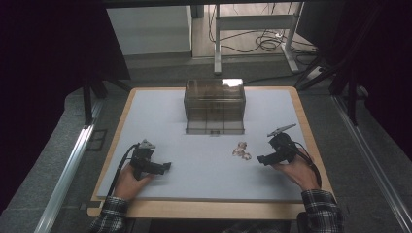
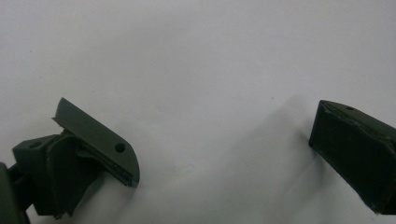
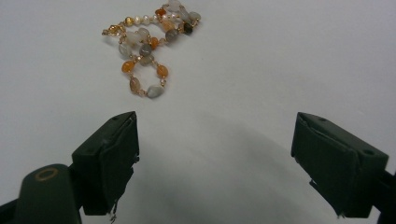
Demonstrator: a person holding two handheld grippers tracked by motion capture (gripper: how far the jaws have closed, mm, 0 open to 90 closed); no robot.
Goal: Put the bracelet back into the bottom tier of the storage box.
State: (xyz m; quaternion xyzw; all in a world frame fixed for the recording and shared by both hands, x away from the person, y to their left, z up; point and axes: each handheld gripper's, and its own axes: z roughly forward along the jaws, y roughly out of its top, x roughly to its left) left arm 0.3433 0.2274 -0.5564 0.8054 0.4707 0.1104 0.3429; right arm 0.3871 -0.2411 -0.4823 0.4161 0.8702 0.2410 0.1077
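A beaded bracelet of orange, grey and white stones (image 3: 148, 51) lies on the pale tabletop (image 1: 160, 111), near the smoky transparent plastic drawer box (image 1: 214, 105). The right gripper (image 3: 217, 158), spread, is just beside the bracelet; the left gripper (image 2: 224, 149), spread, is well apart from it.

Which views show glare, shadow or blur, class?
High view: glare whitens the top of the clear box; surroundings very dark. Right gripper view: bead bracelet fairly sharp, a soft shadow on the white table between the open jaws. Left gripper view: jaws slightly soft, with faint shadows beside them.
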